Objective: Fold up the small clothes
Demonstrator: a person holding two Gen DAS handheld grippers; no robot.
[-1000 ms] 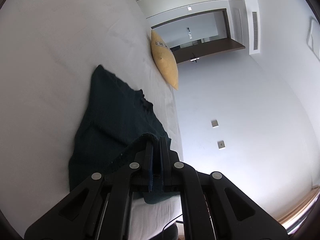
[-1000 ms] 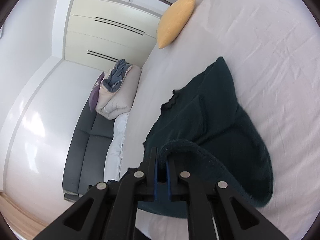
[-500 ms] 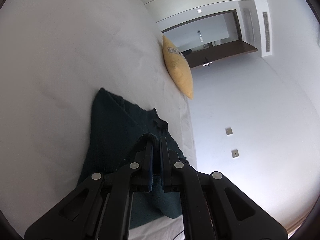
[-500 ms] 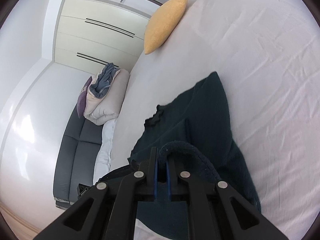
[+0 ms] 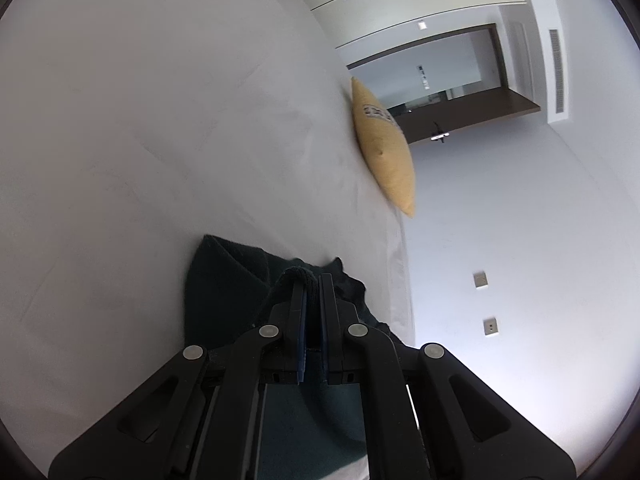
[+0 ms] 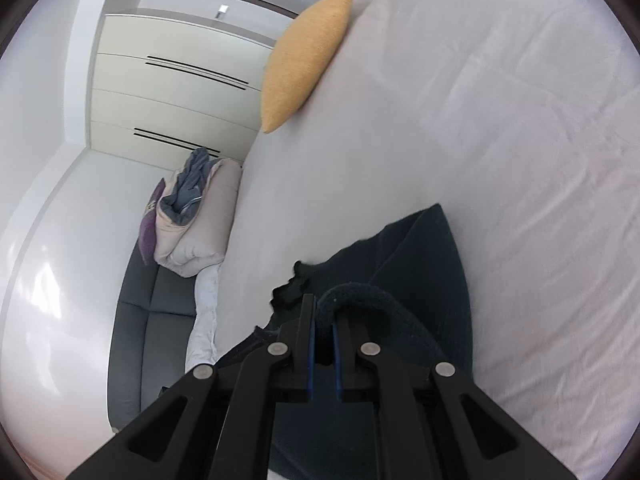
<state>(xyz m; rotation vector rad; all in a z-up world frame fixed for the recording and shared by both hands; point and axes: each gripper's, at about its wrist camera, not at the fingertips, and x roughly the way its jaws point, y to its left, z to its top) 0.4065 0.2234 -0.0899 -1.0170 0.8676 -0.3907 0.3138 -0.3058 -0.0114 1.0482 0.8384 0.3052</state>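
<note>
A dark green sweater (image 5: 224, 280) lies on a bed with a white sheet (image 5: 140, 140), close to the edge of the bed that is nearer to the grippers. The left gripper (image 5: 312, 284) is closed on a thick rolled edge of the sweater; the cloth comes up between the two black fingers and curls over the tip of one of them. The right gripper (image 6: 323, 308) is also closed on the sweater (image 6: 424, 256), and here a rounded hem rises between the blue pads (image 6: 311, 356) and bends away to the right in an arc. Both held parts are lifted above the rest of the cloth, which stays flat on the sheet (image 6: 500, 120) in front of the fingers. In the right wrist view the far part of the sweater ends in a corner that points toward the middle of the bed, and a small frilled edge is visible at its left side, near the side of the mattress. A yellow cushion (image 5: 384, 152) lies at the border of the bed, well apart from the sweater; it appears in the right wrist view too (image 6: 304, 56). Beside the bed stands a dark grey sofa (image 6: 140, 320) with a pile of folded bedding (image 6: 192, 220) on it. Behind it there are pale wardrobe doors (image 6: 168, 92). In the left wrist view a white wall (image 5: 520, 240) with two small switch plates is at the right.
</note>
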